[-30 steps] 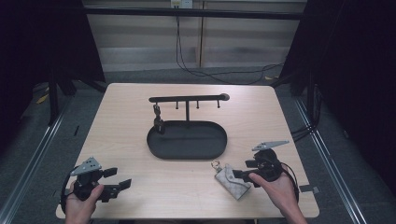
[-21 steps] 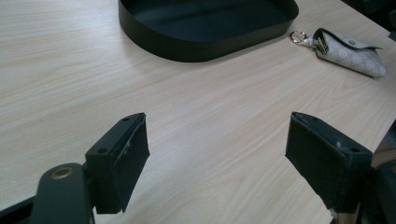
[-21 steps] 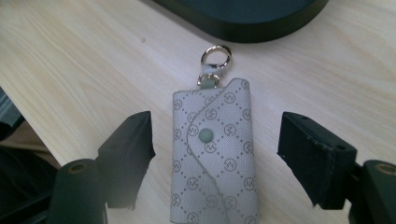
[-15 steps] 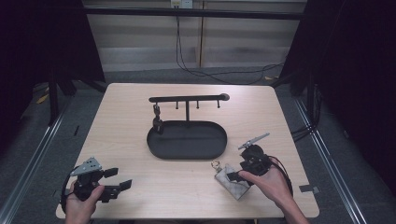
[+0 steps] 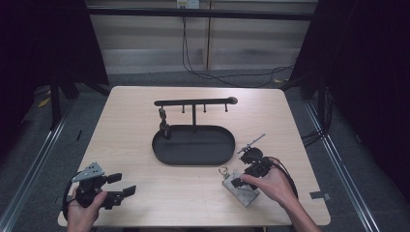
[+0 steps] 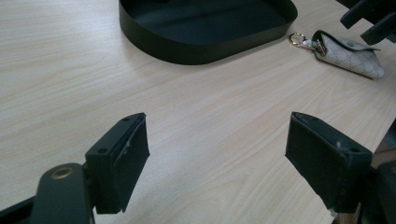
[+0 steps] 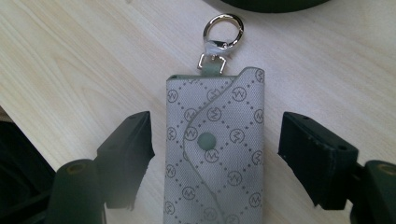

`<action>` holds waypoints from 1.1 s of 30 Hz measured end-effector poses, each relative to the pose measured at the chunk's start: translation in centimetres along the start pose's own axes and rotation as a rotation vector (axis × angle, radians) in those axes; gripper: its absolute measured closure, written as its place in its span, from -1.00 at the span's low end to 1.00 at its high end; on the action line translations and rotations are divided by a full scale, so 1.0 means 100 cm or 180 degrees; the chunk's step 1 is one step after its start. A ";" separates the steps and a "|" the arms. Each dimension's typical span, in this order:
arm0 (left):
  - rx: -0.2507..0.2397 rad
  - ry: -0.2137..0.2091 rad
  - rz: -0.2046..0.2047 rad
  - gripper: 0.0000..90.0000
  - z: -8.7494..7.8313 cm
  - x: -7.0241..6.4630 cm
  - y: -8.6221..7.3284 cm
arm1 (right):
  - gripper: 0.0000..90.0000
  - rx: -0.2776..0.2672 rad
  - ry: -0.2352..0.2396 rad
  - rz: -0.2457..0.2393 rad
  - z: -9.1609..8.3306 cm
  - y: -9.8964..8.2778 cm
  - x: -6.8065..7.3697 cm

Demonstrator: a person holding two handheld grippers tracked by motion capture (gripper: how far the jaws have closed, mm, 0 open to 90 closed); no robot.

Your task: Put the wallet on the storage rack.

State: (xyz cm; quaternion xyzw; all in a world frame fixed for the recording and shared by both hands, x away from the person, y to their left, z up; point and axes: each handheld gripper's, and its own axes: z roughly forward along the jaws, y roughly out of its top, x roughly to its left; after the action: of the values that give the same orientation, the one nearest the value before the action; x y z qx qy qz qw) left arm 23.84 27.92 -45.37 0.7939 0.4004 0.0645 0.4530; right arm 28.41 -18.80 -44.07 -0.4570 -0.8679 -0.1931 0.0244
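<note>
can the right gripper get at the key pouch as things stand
Probably yes: the right gripper is over the key pouch, its jaws, which have just been opening, stand either side of it with gaps, and nothing lies between.

Left claw (image 6: pixel 217 154) open — pouch (image 6: pixel 350 53) beyond, by tray (image 6: pixel 205 44).

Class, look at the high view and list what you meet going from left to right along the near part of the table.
left gripper → black oval tray → patterned key pouch → right gripper, its jaws on either side of the pouch.
</note>
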 end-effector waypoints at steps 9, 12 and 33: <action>-0.0005 0.0008 0.0000 -0.53 0.000 0.000 0.000 | -0.47 0.0247 -0.0021 -0.0003 0.011 0.004 -0.001; -0.0006 0.0007 -0.0001 -0.53 0.000 0.001 0.000 | -0.47 0.0312 -0.0038 -0.0039 0.016 0.005 0.002; -0.0008 0.0026 -0.0029 -0.53 -0.001 0.002 0.000 | -0.44 0.0633 -0.0212 -0.0129 0.034 0.007 0.009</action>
State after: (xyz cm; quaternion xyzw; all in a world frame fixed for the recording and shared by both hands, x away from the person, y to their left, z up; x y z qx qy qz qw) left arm 23.91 28.07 -45.40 0.7913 0.4057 0.0662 0.4526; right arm 28.92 -16.52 -46.76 -0.4408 -0.8922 -0.0912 0.0369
